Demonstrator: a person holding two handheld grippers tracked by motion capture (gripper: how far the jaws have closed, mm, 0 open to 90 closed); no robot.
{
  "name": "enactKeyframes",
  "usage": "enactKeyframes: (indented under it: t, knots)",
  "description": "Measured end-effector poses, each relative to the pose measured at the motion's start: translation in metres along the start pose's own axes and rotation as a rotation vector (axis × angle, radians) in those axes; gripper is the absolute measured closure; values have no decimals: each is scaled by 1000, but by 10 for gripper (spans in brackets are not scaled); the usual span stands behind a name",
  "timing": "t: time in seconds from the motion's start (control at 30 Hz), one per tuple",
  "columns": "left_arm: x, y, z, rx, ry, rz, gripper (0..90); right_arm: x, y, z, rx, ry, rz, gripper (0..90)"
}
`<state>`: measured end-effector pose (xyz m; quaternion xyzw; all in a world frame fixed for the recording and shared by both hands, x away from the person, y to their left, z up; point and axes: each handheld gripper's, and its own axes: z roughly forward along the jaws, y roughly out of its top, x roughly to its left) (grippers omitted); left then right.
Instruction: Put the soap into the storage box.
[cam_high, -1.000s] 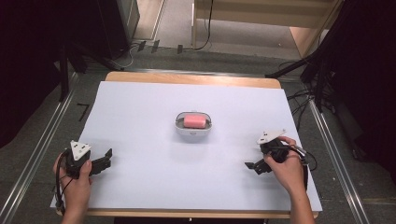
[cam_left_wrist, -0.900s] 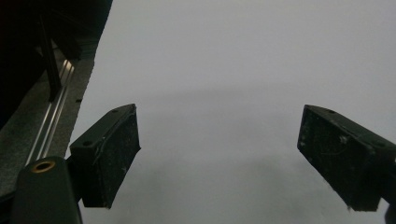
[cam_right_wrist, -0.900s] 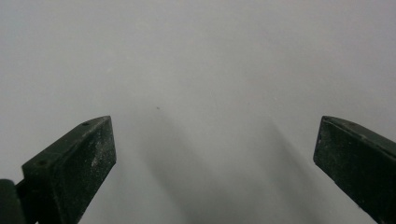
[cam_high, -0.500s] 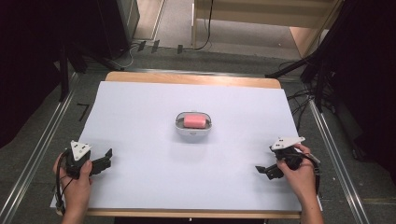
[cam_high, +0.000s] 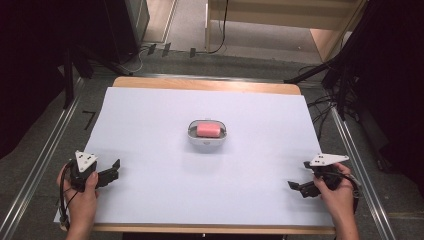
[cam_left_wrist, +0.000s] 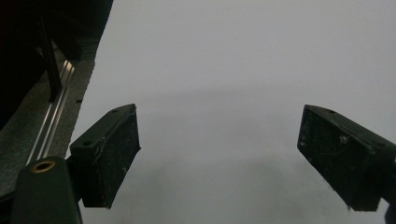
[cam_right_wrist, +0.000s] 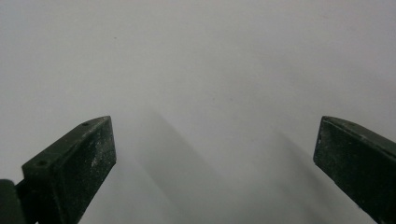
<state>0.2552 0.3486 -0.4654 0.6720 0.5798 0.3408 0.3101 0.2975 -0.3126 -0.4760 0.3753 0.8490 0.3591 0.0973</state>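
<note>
Compared to a second ago, the right gripper (cam_high: 295, 186) has slid back toward the near right corner of the surface (cam_high: 150, 125); the left gripper (cam_high: 116, 169) sits where it was at the near left. Both have their jaws spread wide with nothing between them. One white dish (cam_high: 208, 141) sits mid-surface, with one pink soap (cam_high: 208, 129) in it, a rounded block. Two hands, two grippers.
</note>
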Motion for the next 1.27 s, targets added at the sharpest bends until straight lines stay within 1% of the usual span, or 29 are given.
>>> enactKeyframes:
  t: [0.33, 0.47, 0.6, 0.63, 0.67, 0.77, 0.8, 0.83, 0.87, 0.9, 0.93, 1.0, 1.07, 1.17, 1.2, 1.27]
  knots:
    - [0, 0, 0, 0, 2, 1, 137, -7, -23, -17, -33, -24, 47, 0]
    - [0, 0, 0, 0, 4, 1, 137, -8, -33, -21, -56, -33, 69, 0]
    - [0, 0, 0, -1, 3, 1, 137, -10, -41, -21, -92, -33, 75, 0]
    - [0, 0, 0, -1, 1, 0, 137, -10, -44, -21, -107, -36, 84, 0]
    - [0, 0, 0, 0, 1, -1, 137, -11, -46, -21, -110, -33, 94, 0]
    - [0, 0, 0, 2, -1, -4, 137, -10, -49, -23, -145, -45, 86, 0]
    - [0, 0, 0, 2, -1, -4, 138, -10, -49, -23, -145, -45, 86, 0]
    - [1, 0, 0, 4, -1, -5, 137, -10, -51, -24, -161, -37, 80, 0]
    - [1, 0, 0, 4, -1, -5, 137, -10, -51, -24, -161, -37, 80, 0]
    - [1, 0, 0, 3, -1, -6, 137, -10, -52, -26, -180, -24, 79, 3]
    - [1, 0, 0, 3, -1, -6, 137, -10, -52, -26, -180, -24, 79, 3]
    - [1, 0, 0, -2, -2, -8, 137, -11, -53, -27, -198, -22, 83, 13]
    - [1, 0, 0, 2, -1, -5, 137, -10, -53, -27, -194, -23, 79, 36]
    - [1, 0, 0, 4, 0, -5, 137, -9, -52, -24, -166, -25, 66, 37]
    - [1, 0, 0, 4, -1, -6, 137, -9, -51, -23, -167, -20, 62, 37]
    - [1, 0, 0, 6, 0, -6, 137, -10, -52, -24, -173, -6, 71, 37]
